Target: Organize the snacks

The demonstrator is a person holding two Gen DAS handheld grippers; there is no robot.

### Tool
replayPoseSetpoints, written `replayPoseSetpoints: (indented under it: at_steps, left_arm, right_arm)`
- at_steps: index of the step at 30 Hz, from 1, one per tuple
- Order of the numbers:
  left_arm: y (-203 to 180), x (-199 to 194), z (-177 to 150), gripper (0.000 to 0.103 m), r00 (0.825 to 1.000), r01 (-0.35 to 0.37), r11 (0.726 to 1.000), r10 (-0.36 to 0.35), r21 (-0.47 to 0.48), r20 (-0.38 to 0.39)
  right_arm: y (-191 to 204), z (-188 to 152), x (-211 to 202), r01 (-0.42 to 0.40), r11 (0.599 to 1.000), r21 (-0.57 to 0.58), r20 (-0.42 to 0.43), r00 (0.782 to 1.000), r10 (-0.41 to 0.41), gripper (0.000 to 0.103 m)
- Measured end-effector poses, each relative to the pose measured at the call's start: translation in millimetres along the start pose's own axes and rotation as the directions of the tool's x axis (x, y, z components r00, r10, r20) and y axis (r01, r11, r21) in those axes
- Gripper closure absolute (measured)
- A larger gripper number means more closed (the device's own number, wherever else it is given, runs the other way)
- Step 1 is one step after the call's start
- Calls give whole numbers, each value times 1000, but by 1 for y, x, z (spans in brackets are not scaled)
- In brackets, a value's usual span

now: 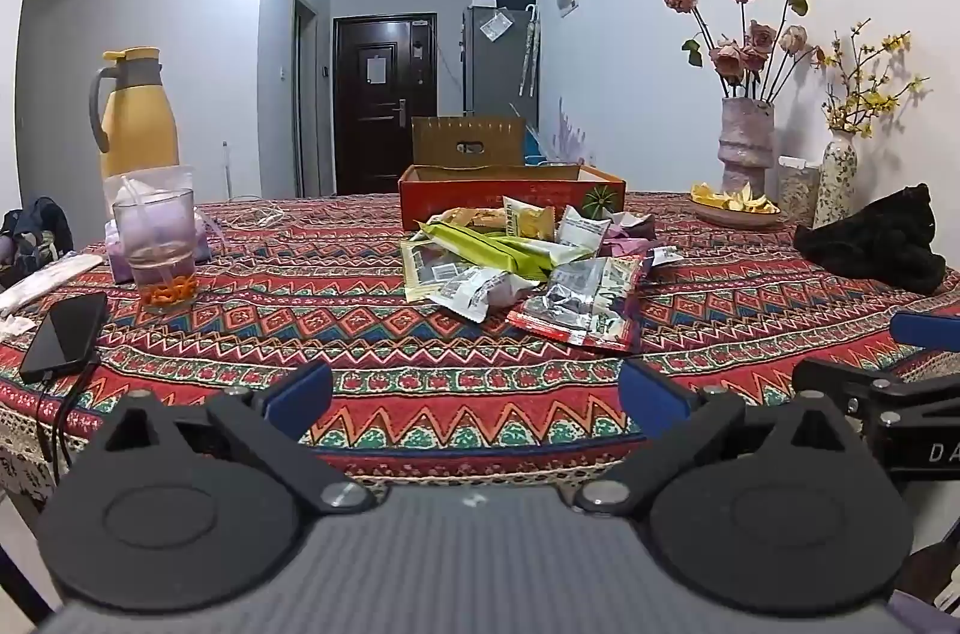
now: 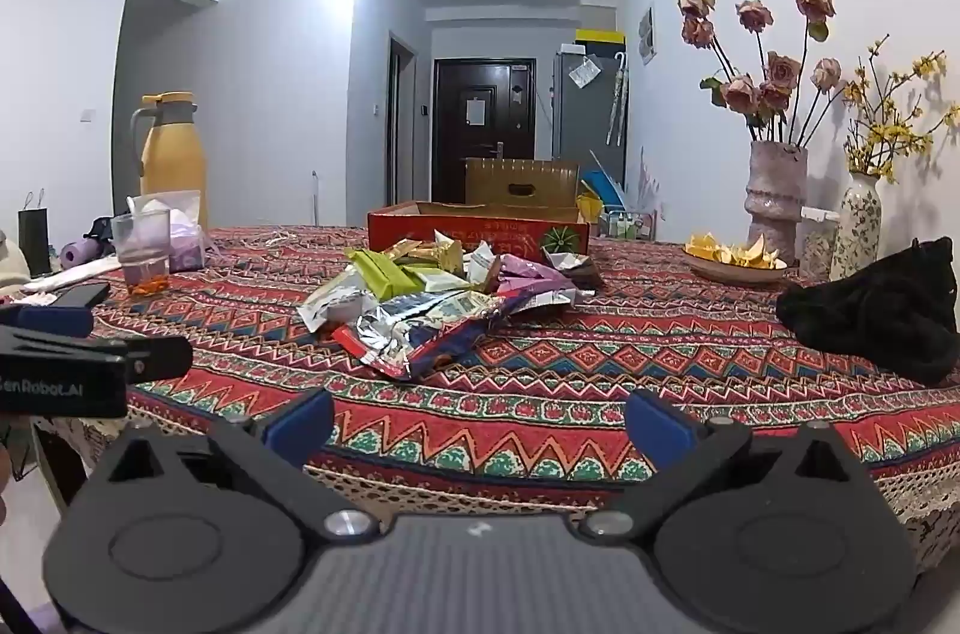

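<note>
Both the left gripper (image 1: 474,388) and right gripper (image 2: 480,415) hover at the near edge of the table (image 1: 372,334) with its patterned red cloth, jaws spread wide and empty. Bare cloth lies ahead. Mid-table, the overlapping heap of foil and green snack packets (image 1: 516,268) hides its lower wrappers; just behind stands an open red cardboard box (image 1: 510,199), interior unseen.
</note>
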State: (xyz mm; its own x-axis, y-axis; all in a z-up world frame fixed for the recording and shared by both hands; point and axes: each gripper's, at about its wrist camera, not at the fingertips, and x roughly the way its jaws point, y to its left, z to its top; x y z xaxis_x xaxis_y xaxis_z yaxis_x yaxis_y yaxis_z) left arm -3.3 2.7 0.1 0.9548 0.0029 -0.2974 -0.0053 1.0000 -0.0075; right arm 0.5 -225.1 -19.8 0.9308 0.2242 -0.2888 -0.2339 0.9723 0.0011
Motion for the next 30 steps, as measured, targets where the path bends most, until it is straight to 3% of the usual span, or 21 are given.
replayPoseSetpoints:
  at_steps: [3,4,30]
  left_arm:
    - [-5,1,0,0,1000,3,999,-2,41,-20]
    - [-7,0,0,0,1000,5,999,-4,41,-18]
    - [-4,-4,-1,0,1000,19,999,-19,34,-9]
  right_arm:
    - [5,1,-5,-5,1000,-2,12,1000,5,0]
    - [7,0,0,2,1000,3,-17,1000,-2,0]
    - [0,1,2,7,1000,17,-20,1000,-7,0]
